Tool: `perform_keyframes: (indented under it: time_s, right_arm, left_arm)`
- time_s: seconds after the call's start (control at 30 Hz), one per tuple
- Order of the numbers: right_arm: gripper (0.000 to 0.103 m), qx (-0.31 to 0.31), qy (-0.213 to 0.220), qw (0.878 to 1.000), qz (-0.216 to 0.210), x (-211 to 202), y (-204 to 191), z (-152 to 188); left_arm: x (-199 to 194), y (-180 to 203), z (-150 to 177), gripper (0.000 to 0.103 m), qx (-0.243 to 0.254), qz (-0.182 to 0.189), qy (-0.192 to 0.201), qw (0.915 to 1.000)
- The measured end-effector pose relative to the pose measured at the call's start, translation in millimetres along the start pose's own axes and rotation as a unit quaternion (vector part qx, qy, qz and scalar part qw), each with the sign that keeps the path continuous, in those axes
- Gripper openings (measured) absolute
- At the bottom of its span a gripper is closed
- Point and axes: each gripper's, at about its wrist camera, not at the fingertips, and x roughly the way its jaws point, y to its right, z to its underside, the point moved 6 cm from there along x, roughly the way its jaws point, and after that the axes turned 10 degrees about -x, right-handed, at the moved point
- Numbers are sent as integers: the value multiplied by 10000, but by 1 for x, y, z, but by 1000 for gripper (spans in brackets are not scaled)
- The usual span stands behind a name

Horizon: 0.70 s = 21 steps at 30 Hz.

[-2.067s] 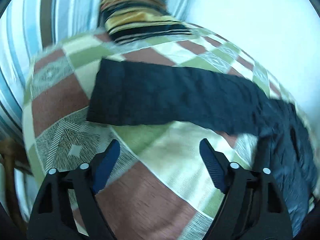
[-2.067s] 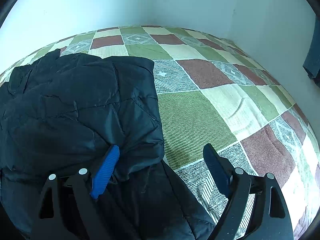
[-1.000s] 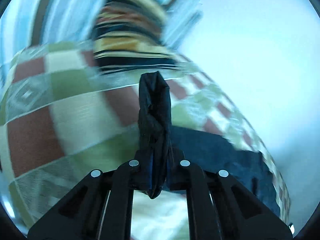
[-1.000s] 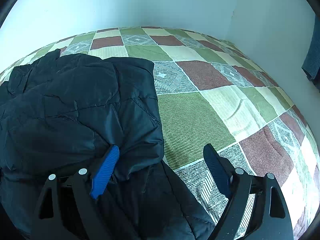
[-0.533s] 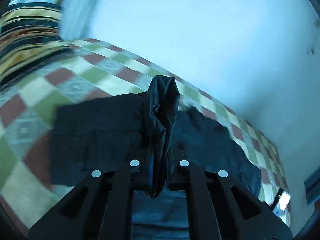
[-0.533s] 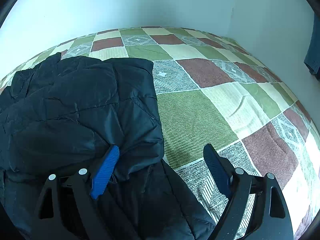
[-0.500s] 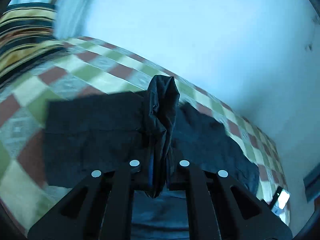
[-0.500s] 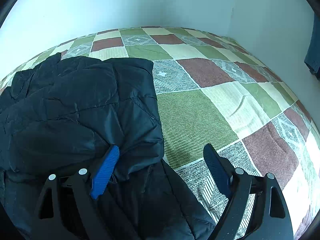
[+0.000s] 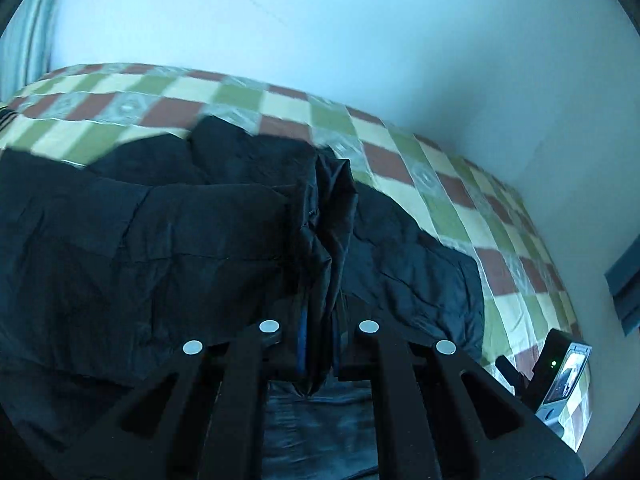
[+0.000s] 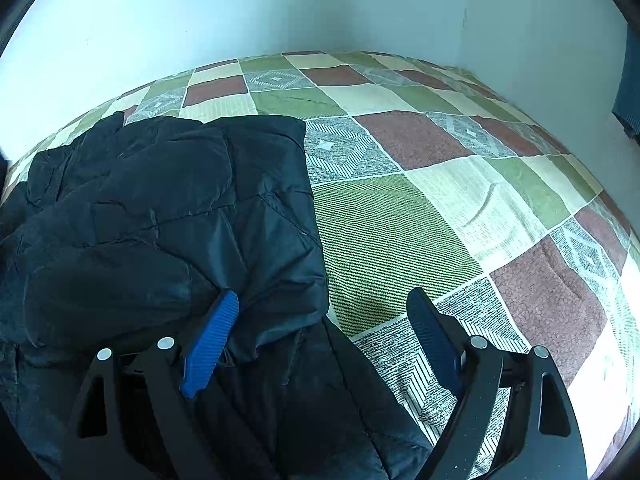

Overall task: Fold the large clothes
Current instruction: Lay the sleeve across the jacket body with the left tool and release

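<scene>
A large dark quilted jacket (image 9: 180, 240) lies spread on a checkered bedspread (image 9: 452, 216). My left gripper (image 9: 320, 344) is shut on a bunched fold of the jacket's fabric (image 9: 332, 216), which stands up between the jaws above the jacket's body. In the right wrist view the jacket (image 10: 180, 200) fills the left half, on the bedspread (image 10: 400, 220). My right gripper (image 10: 323, 296) hangs open over the jacket's right edge. Its left blue pad (image 10: 212, 340) is above the cloth, and its right pad (image 10: 432, 340) is above bare bedspread.
White walls close the bed in at the back and right. A dark blue cloth (image 10: 628, 80) hangs at the right wall. The other gripper's body with a lit screen (image 9: 564, 372) shows low right in the left wrist view. A striped curtain (image 9: 24, 40) is far left.
The left gripper went from open to shut on an end of the jacket, then carried it sideways over the jacket's body, away from the pillow. The right gripper has not moved.
</scene>
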Motion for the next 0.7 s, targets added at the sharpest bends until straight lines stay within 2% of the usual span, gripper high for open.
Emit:
perform_keyframes:
  time_s: [0.23, 0.33, 0.7]
  right_arm:
    - [84, 50, 11, 10000, -77, 1, 1, 1]
    - [84, 64, 4, 9999, -103, 2, 2, 2]
    - [84, 43, 10, 9999, -92, 2, 2, 1]
  left_arm:
    - [39, 41, 21, 8, 169, 244, -442, 9986]
    - [46, 53, 25, 8, 277, 246, -495, 9981]
    - [62, 56, 35, 8, 299, 180, -631, 9974]
